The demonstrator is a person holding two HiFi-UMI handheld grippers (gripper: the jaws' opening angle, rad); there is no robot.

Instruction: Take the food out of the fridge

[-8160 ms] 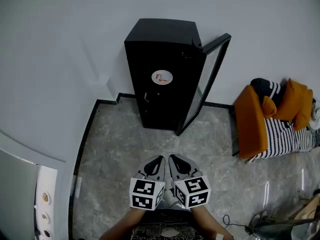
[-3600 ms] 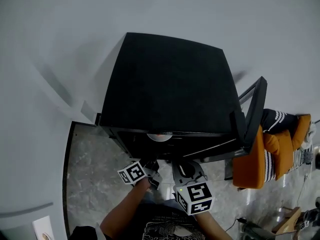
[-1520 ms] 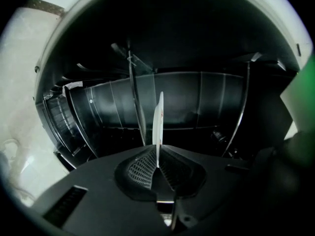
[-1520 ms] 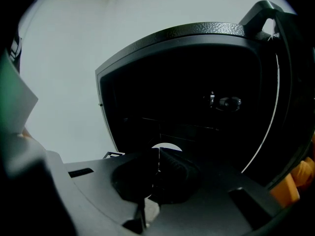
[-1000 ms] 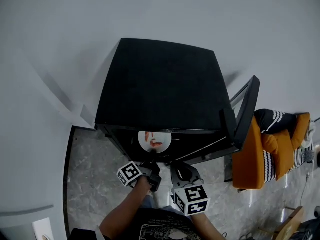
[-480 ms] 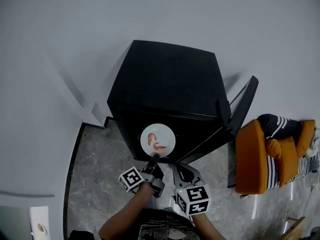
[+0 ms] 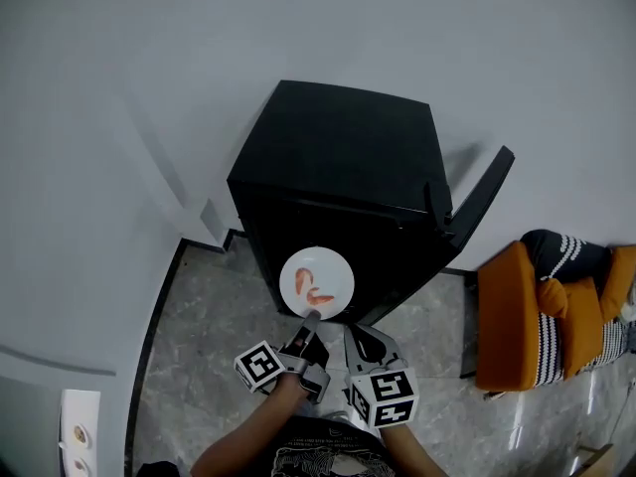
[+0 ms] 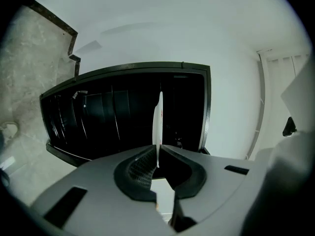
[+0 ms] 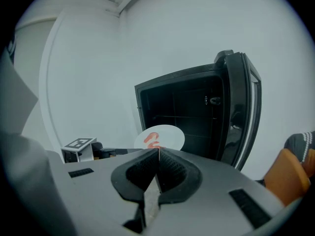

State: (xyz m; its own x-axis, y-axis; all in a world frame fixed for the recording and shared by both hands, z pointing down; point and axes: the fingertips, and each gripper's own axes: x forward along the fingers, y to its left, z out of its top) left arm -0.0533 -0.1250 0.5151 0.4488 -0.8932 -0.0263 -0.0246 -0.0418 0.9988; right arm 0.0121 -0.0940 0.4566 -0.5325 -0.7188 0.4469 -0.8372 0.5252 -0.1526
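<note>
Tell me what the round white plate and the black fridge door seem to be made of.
Round white plate: thin and stiff with a smooth, even face; ceramic or plastic, I cannot tell which. Black fridge door: glossy dark frame with highlights along its edge, likely plastic or painted metal.

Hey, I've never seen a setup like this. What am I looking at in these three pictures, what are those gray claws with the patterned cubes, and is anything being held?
There is no robot here. A person holds a two-jaw gripper in each hand, and the patterned cubes are part of the grippers. The top-down picture comes from a camera on the person's head. The other two come from cameras riding on each gripper, looking along its jaws. The left gripper is shut on the rim of a white plate carrying reddish food, in front of the open black fridge. The right gripper is shut and empty. Below is a marble floor, with an orange cushion at the right.
</note>
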